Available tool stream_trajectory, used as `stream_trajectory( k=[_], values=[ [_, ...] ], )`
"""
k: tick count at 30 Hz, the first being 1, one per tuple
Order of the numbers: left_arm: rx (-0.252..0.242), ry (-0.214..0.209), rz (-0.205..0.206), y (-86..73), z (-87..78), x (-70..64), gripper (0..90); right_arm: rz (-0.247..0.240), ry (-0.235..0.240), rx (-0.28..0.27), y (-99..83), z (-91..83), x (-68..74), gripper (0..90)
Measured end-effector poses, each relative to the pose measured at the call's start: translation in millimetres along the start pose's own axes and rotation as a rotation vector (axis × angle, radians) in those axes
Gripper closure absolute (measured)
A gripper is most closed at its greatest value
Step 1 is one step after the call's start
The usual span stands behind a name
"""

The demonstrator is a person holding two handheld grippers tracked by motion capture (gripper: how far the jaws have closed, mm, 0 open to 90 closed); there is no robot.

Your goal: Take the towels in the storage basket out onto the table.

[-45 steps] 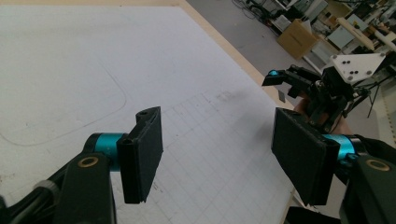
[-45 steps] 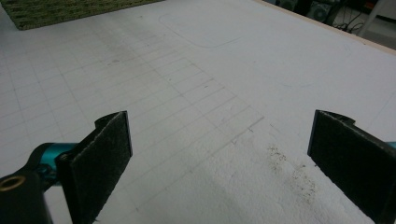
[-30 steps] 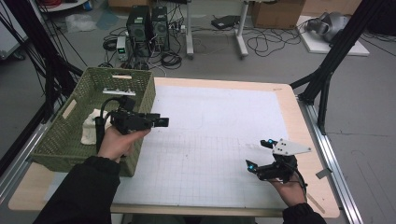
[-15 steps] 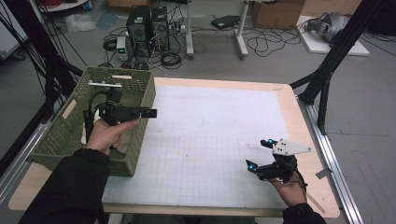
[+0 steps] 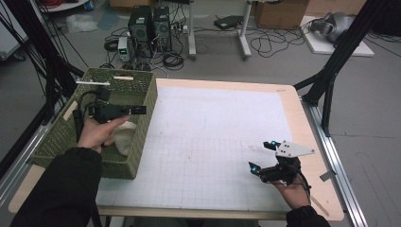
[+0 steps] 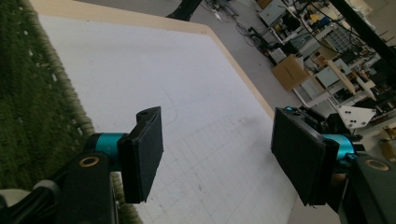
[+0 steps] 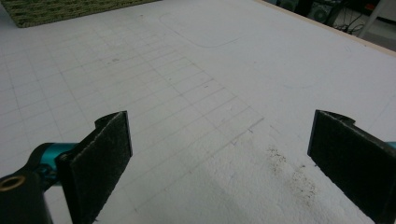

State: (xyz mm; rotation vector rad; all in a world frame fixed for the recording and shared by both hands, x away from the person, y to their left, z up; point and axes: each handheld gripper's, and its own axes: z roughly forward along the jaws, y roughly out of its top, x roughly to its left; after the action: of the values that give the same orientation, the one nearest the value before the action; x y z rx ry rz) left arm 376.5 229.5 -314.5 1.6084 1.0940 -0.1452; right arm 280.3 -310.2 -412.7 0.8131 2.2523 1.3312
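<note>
A white gridded mat (image 5: pixel 213 137) covers a wooden table (image 5: pixel 302 127) in a workshop with cables and computers on the floor beyond. Nearest, at the front right, the right gripper (image 5: pixel 263 157) sits low over the mat, its 2 jaws spread wide with nothing between them. Farther back at the left edge stands a green woven basket (image 5: pixel 142 118); the left gripper (image 5: pixel 138 110) hangs above it, jaws apart and empty. A pale cloth (image 5: pixel 124 137) lies inside the basket, just below that hand.
</note>
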Motion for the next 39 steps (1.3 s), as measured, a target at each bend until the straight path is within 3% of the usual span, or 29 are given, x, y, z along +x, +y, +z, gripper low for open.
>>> stream_trajectory(
  k=[17,39],
  values=[
    [-0.005,0.137,0.004,1.3,-23.9,24.4,34.6,-0.002,0.002,0.002,-0.3,0.3,-0.2,5.4],
    [0.099,0.457,0.110,-4.4,-34.3,46.1,30.4,-0.002,0.002,0.003,-0.3,0.3,-0.4,5.4]
  ],
)
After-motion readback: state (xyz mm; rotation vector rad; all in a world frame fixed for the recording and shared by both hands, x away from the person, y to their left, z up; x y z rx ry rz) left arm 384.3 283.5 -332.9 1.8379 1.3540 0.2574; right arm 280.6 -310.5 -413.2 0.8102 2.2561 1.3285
